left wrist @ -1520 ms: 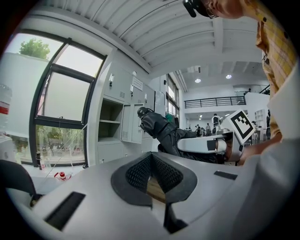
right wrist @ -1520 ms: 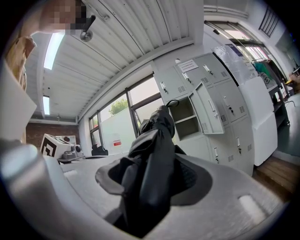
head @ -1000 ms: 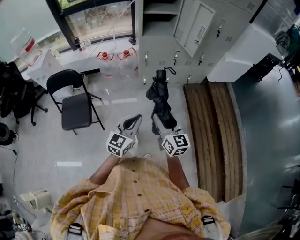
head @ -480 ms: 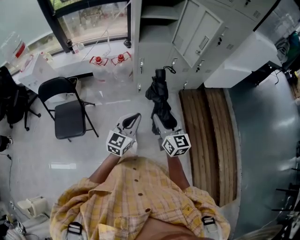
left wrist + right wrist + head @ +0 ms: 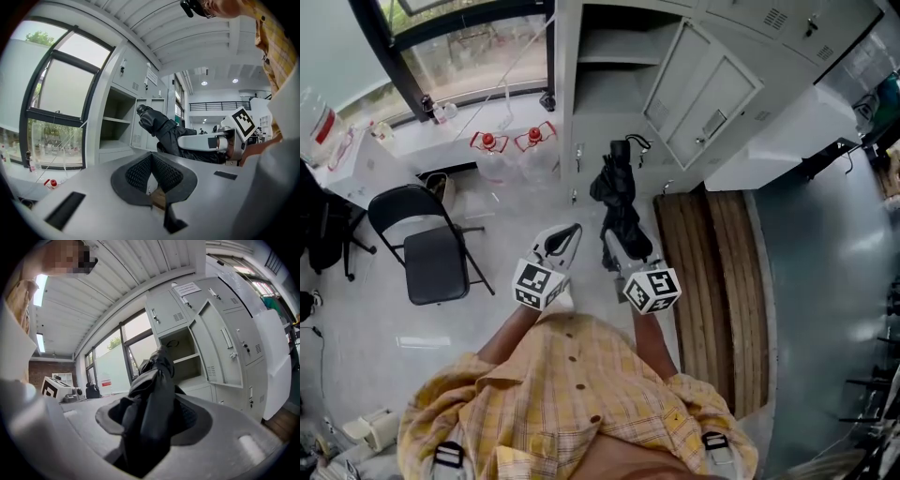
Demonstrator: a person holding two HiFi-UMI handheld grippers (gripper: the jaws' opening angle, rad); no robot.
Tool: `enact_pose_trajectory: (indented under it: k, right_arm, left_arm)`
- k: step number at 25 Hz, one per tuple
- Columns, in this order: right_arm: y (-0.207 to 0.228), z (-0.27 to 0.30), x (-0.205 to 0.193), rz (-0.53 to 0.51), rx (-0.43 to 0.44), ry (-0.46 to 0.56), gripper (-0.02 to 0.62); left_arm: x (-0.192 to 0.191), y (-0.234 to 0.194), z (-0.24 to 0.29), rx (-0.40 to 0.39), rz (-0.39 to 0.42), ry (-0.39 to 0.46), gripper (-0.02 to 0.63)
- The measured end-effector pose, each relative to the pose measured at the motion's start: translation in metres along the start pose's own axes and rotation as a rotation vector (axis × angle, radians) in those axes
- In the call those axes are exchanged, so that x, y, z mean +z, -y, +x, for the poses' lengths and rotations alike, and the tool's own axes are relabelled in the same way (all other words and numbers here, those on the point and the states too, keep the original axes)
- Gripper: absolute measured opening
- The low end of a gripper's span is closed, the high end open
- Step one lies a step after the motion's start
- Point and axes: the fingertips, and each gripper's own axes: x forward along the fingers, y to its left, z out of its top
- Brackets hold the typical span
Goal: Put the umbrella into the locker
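Nearing the open locker (image 5: 609, 89), which fills more of the upper centre than a second ago, the right gripper (image 5: 614, 246) stays clamped on the black umbrella (image 5: 619, 197) at frame centre, while the left gripper (image 5: 570, 232) is closed and empty.

Both claws pointed toward 12 o'clock, roughly level, side by side ahead of the torso. The left claw (image 5: 570, 234), at 11 o'clock, had its jaws together and empty. The right claw (image 5: 617, 251), at 1 o'clock, was clamped on the umbrella (image 5: 622, 202).
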Motion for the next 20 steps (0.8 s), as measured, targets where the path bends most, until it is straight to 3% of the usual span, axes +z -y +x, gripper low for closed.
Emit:
enact_pose_trajectory:
  k: [20]
  right_arm:
    - [0.05,0.129,0.023,0.008,-0.09,-0.031,0.219]
  left_arm:
    - [0.019,-0.116,0.083,-0.075,-0.031,-0.026,0.005]
